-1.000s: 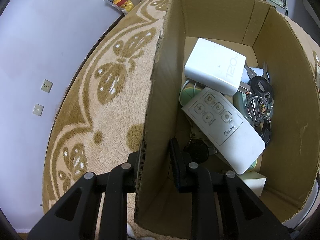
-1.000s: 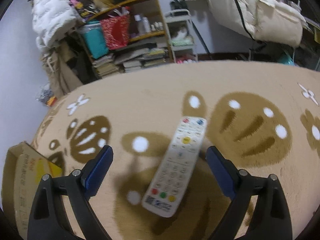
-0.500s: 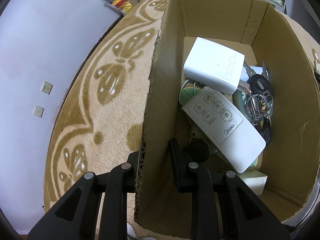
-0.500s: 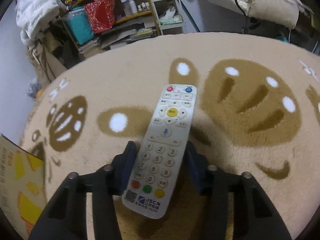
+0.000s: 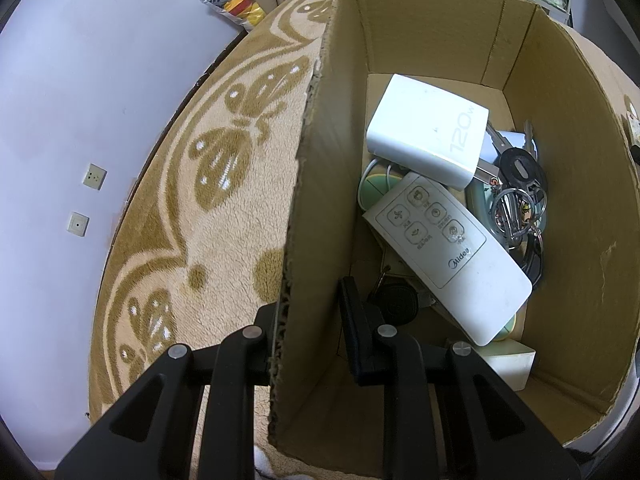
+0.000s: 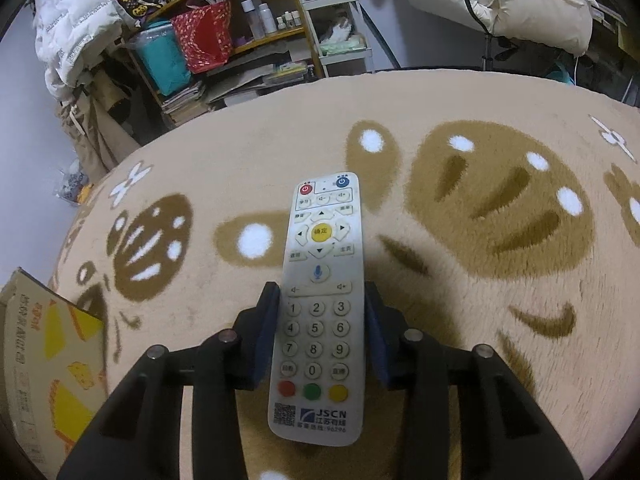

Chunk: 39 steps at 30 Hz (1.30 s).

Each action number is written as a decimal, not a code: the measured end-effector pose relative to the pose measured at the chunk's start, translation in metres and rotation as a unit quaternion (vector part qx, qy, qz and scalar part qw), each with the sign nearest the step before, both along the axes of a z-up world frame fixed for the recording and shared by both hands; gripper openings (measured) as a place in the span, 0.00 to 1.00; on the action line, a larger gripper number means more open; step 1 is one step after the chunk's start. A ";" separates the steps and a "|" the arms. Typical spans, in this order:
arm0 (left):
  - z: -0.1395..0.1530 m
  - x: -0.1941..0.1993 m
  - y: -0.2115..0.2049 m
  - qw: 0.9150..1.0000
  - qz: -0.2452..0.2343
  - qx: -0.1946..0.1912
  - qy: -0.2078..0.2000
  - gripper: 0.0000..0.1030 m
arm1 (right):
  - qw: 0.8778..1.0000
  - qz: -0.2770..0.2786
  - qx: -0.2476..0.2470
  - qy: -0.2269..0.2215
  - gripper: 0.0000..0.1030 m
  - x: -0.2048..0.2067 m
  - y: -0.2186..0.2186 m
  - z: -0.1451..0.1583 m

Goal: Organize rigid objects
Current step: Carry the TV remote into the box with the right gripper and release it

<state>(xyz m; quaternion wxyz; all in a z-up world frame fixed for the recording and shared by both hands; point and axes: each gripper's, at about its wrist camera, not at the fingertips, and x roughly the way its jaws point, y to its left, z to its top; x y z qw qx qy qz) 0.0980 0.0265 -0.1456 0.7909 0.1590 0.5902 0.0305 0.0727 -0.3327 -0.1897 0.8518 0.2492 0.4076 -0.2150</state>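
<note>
**On the rug, the remote was newly clamped**

In the left wrist view nothing had shifted: the left gripper [image 5: 310, 320] stayed pinched on the near wall of the cardboard box [image 5: 568, 184], steadying it, with the fan remote [image 5: 448, 252] and charger [image 5: 428, 128] inside.

In the right wrist view, the right gripper [image 6: 322, 332], wide open a second before, had closed on the TV remote [image 6: 320, 300] over the rug [image 6: 480, 280]. It looked ready to carry to the box.

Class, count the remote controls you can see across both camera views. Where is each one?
2. A white Midea remote lies inside the cardboard box; a JSCN remote is clamped in the right gripper above the rug. Others may be buried.
</note>
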 end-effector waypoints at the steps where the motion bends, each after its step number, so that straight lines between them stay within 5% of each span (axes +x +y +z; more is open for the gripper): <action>1: 0.000 0.000 0.000 1.000 0.000 0.000 0.000 0.21 | 1.000 0.001 0.001 0.000 0.43 0.000 0.001 0.001; 23: 0.001 0.000 0.000 1.000 -0.001 0.001 0.000 0.21 | 0.995 0.080 0.005 -0.067 0.43 0.007 0.055 0.058; 39: 0.001 0.000 0.000 1.000 -0.001 0.000 0.000 0.21 | 0.970 0.201 0.003 -0.135 0.42 0.011 0.139 0.115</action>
